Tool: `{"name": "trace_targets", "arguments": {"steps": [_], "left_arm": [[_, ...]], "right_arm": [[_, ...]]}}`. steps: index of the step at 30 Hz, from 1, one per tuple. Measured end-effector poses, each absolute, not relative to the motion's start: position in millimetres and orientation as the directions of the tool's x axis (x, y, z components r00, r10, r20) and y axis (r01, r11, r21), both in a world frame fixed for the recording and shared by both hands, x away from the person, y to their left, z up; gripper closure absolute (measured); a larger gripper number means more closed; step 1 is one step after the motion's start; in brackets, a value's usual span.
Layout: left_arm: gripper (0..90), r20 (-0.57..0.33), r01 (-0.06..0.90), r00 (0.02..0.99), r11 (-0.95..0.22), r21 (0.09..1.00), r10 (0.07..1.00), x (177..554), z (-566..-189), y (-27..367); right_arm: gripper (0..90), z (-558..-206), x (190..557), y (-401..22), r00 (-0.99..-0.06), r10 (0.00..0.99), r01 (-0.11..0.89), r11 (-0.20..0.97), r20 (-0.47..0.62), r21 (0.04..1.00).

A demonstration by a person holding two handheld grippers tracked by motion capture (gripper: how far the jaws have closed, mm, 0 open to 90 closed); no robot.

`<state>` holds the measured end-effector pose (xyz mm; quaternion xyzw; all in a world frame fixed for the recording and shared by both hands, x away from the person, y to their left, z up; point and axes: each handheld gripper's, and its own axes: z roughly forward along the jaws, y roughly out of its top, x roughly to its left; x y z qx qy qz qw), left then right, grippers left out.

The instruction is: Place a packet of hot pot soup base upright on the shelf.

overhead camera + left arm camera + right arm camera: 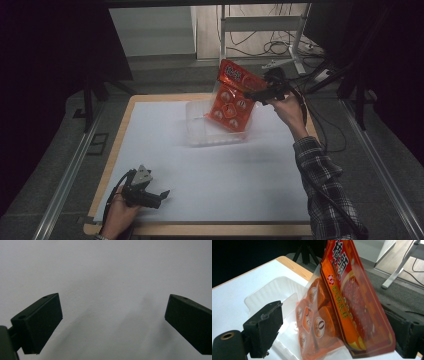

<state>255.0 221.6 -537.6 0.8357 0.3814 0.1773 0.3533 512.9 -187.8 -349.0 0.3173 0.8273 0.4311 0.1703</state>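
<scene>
Your right gripper (248,93), jaws spread, flanks the red-orange pouch (342,305) of clear-windowed sachets, tilted over the tray (192,112) near the table's far edge.

There is one red and orange snack bag (233,97) at the upper middle of the frame, with about six small round packets visible through its clear part. One clear plastic tray (200,131) sits under it. Two hand-held grippers: one at lower left (162,194), one at upper right (248,93). One tabletop (210,175).
</scene>
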Motion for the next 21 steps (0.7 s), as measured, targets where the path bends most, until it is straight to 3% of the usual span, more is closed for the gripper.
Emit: {"name": "trace_targets", "arguments": {"steps": [21], "left_arm": [[0.1, 0.018, 0.515, 0.643, -0.449, 0.730, 0.766, 255.0, -537.5, 222.4]], "right_arm": [[9.5, -359.7, 490.7, -210.2, -0.742, 0.671, 0.378, 0.417, 0.001, 0.827]]}}
